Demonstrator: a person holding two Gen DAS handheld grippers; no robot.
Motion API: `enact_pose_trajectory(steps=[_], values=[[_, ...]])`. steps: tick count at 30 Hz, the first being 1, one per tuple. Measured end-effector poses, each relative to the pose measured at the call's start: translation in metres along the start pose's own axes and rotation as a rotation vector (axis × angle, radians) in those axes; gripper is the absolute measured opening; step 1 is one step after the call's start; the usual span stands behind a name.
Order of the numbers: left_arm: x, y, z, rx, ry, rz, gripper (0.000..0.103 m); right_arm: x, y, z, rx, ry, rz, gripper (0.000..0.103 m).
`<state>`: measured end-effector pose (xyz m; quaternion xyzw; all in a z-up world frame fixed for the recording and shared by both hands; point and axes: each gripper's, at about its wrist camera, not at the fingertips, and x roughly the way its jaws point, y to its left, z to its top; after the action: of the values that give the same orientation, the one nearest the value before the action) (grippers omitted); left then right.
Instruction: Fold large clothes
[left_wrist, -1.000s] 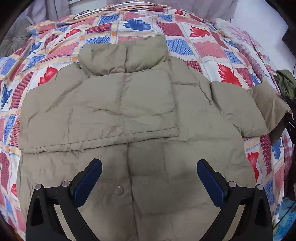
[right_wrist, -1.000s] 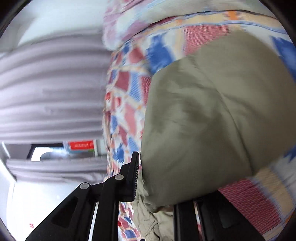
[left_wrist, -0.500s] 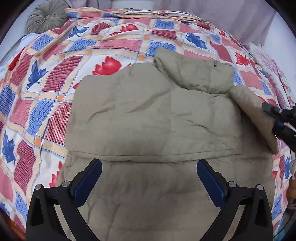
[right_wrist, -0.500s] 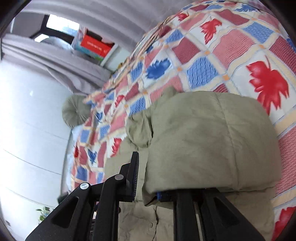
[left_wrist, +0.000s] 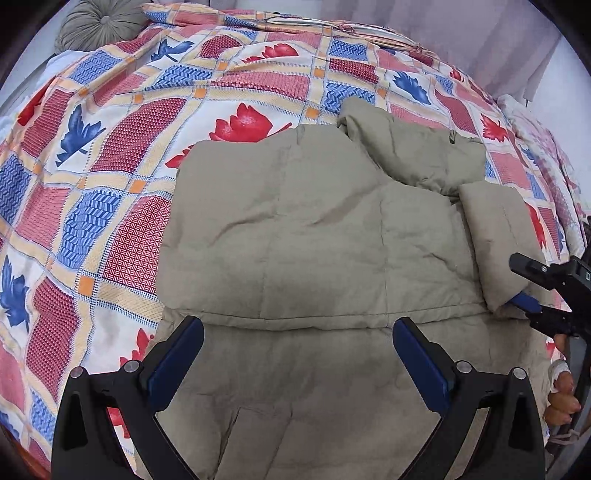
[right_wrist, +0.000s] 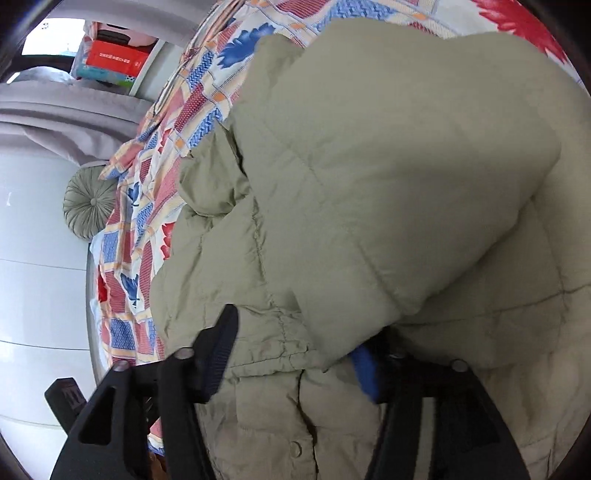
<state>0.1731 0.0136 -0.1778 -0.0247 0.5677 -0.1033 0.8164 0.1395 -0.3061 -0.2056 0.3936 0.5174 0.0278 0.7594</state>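
Observation:
A khaki puffer jacket (left_wrist: 314, 240) lies spread on a patchwork quilt (left_wrist: 110, 184), collar at the far side. Its right sleeve (left_wrist: 495, 236) is folded inward onto the body. My left gripper (left_wrist: 295, 332) hovers open over the jacket's lower half with nothing between its fingers. My right gripper (left_wrist: 517, 282) is at the jacket's right edge by the sleeve cuff. In the right wrist view its jaws are opening. The sleeve (right_wrist: 406, 166) end lies between them against the blue-padded finger (right_wrist: 364, 373), and the other finger stands clear of the cloth, so the right gripper (right_wrist: 295, 339) no longer pinches it.
A round grey cushion (left_wrist: 99, 26) sits at the bed's far left corner, with grey curtains behind. Boxes (right_wrist: 114, 59) stand on a shelf beyond the bed. Part of a person (left_wrist: 561, 391) shows at the lower right, by the bed's edge.
The right gripper carried the sleeve across and laid it on the jacket's body, then spread its jaws off the cuff. The left gripper shifted sideways over the jacket, staying open.

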Motion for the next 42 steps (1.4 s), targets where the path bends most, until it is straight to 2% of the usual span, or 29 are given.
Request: enact_pose_trajectory(steps=[3,8,9,10,11,13,17,21,24,26,27,28,29,30,31,34,37,38,39,40,41,42], values=[[0.0,0.002,0.005,-0.017,-0.004,-0.016,0.103,-0.027,-0.004,0.0,0.039,-0.047,0.005,0.069],[-0.003,0.009,0.012,-0.025,-0.02,-0.024,0.103,-0.055,-0.044,0.013,0.262,-0.154,0.027,0.068],[-0.004,0.011,0.013,-0.026,-0.023,-0.025,0.103,-0.056,-0.053,0.017,0.321,-0.17,0.057,0.065],[-0.005,0.014,0.014,-0.027,-0.026,-0.025,0.103,-0.055,-0.056,0.022,0.358,-0.175,0.094,0.034],[-0.007,0.018,0.014,-0.03,-0.029,-0.028,0.103,-0.053,-0.056,0.026,0.372,-0.169,0.109,0.008],[-0.01,0.026,0.016,-0.04,-0.035,-0.033,0.103,-0.052,-0.039,0.034,0.309,-0.179,0.105,0.008],[-0.014,0.045,0.021,-0.092,-0.038,-0.077,0.103,-0.034,0.039,0.033,-0.017,-0.136,0.063,0.007],[-0.016,0.057,0.025,-0.144,-0.049,-0.121,0.103,0.004,0.1,0.002,-0.273,-0.04,-0.006,0.007],[-0.015,0.056,0.027,-0.159,-0.045,-0.157,0.103,0.037,0.12,-0.026,-0.402,0.057,-0.073,0.012],[-0.012,0.053,0.029,-0.17,-0.038,-0.19,0.103,0.054,0.123,-0.04,-0.441,0.114,-0.107,0.013],[-0.01,0.05,0.029,-0.175,-0.034,-0.21,0.103,0.061,0.122,-0.047,-0.456,0.144,-0.122,0.016],[-0.008,0.047,0.03,-0.178,-0.031,-0.229,0.103,0.064,0.119,-0.052,-0.462,0.157,-0.131,0.029],[-0.005,0.043,0.031,-0.179,-0.028,-0.241,0.103,0.063,0.117,-0.056,-0.467,0.163,-0.135,0.038],[-0.003,0.039,0.031,-0.179,-0.023,-0.25,0.103,0.061,0.112,-0.057,-0.466,0.164,-0.133,0.056],[0.001,0.034,0.032,-0.177,-0.013,-0.262,0.103,0.054,0.109,-0.059,-0.462,0.157,-0.125,0.063],[0.019,0.018,0.036,-0.18,0.026,-0.307,0.103,0.026,0.093,-0.059,-0.445,0.125,-0.13,0.063],[0.038,-0.002,0.042,-0.163,0.042,-0.324,0.102,0.0,0.061,-0.053,-0.399,0.094,-0.206,0.06],[0.045,-0.009,0.044,-0.152,0.046,-0.323,0.102,-0.01,0.047,-0.051,-0.379,0.086,-0.23,0.048],[0.053,-0.016,0.046,-0.138,0.054,-0.322,0.102,-0.018,0.033,-0.05,-0.365,0.087,-0.254,0.041],[0.06,-0.023,0.048,-0.126,0.066,-0.322,0.096,-0.025,0.021,-0.047,-0.357,0.091,-0.278,0.033],[0.068,-0.031,0.05,-0.113,0.078,-0.315,0.086,-0.031,0.008,-0.046,-0.352,0.09,-0.31,0.031],[0.075,-0.037,0.051,-0.103,0.094,-0.306,0.082,-0.037,-0.005,-0.045,-0.349,0.081,-0.343,0.03]])
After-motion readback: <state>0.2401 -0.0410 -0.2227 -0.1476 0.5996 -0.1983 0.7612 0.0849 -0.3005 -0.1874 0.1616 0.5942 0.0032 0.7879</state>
